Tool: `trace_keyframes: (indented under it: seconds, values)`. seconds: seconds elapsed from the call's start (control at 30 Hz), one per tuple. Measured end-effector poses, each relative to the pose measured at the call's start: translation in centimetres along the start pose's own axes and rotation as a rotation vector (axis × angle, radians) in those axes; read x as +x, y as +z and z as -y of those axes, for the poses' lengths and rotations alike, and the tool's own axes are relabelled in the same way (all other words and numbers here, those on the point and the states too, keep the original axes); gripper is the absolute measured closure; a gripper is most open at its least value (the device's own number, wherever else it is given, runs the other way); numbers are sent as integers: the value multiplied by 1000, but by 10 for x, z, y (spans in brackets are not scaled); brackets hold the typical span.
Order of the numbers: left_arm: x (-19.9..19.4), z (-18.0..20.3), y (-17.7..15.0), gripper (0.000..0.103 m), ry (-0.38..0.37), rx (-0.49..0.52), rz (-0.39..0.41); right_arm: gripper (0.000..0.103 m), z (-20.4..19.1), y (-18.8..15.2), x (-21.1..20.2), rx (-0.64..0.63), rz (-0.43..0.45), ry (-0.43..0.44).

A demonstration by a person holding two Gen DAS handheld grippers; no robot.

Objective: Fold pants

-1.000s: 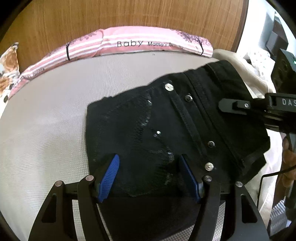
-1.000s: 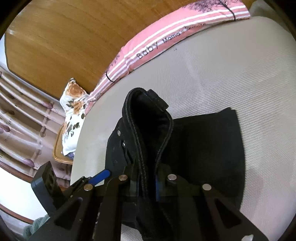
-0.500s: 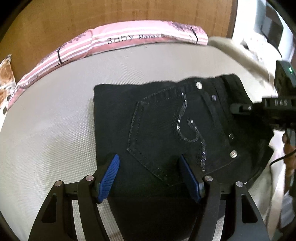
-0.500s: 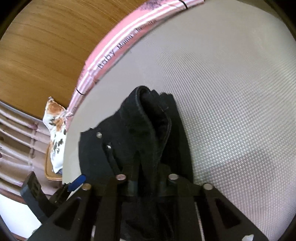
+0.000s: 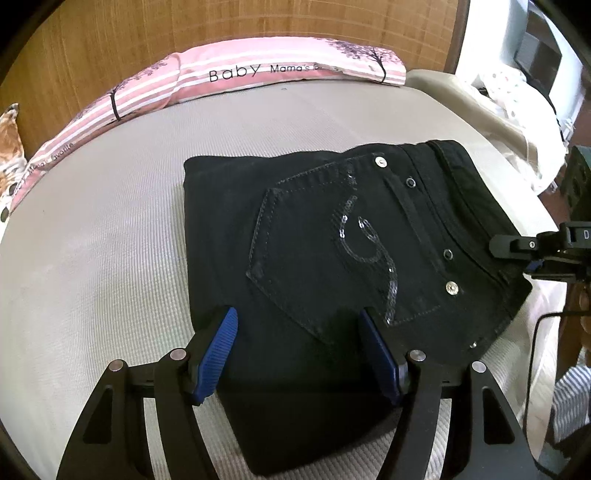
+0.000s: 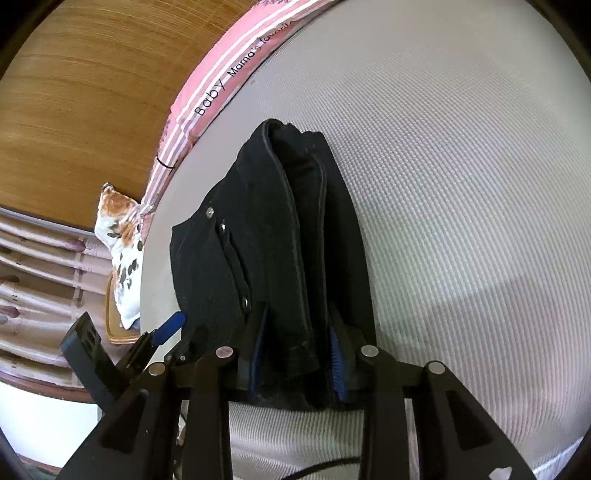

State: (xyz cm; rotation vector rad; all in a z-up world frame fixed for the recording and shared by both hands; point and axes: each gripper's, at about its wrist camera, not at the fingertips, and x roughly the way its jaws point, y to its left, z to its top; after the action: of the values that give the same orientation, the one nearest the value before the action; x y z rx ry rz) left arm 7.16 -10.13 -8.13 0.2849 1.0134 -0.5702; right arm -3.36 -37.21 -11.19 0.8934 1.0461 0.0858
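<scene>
The black pants lie folded into a compact stack on the grey mattress, back pocket with sequins facing up. My left gripper is open, its blue pads over the near edge of the stack with nothing between them. My right gripper straddles the waistband end of the pants, jaws slightly parted around the thick fold; its fingers also show at the right edge of the left wrist view.
A pink striped pillow lies along the wooden headboard at the far side. A floral cushion sits off the mattress's left. White bedding is heaped at the right. A cable hangs near the right edge.
The waistband half was laid down flat onto the stack; the pocket now faces up. The right gripper's jaws have loosened around the waistband. The left gripper stayed open.
</scene>
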Motion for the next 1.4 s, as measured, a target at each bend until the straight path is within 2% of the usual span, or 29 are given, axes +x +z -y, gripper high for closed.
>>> trace_keyframes:
  seconds: [0.2,0.4,0.57,0.63,0.77,0.87,0.93,1.0,1.13,1.4]
  values:
    - [-7,2,-8,34,-23,9,-17,84,-20,-11,-16,-76,37,-67]
    - [-2,-1,-16,35,-49,1,-49,85,-14,-22,-14,-80,32,-122]
    - [2,1,-18,34,-41,9,-52,82,-6,-21,-5,-82,17,-152]
    - [1,0,-17,34,-47,4,-50,80,-6,-21,-5,-83,14,-152]
    - [-6,-8,-14,34,-80,-40,-31,52,-9,-19,-9,-83,26,-191]
    - [-17,-21,-10,34,-107,-88,0,49,-8,-17,-19,-87,33,-143]
    - [-25,-35,-6,34,-116,-134,34,43,-5,-11,-23,-95,28,-115]
    - [-26,-47,-4,34,-124,-183,34,41,-1,-3,-25,-101,35,-102]
    - [-20,-68,-6,34,-143,-264,-8,41,14,9,-22,-54,15,-30]
    - [-3,-79,-16,34,-224,-344,-90,40,29,19,-7,-32,-24,3]
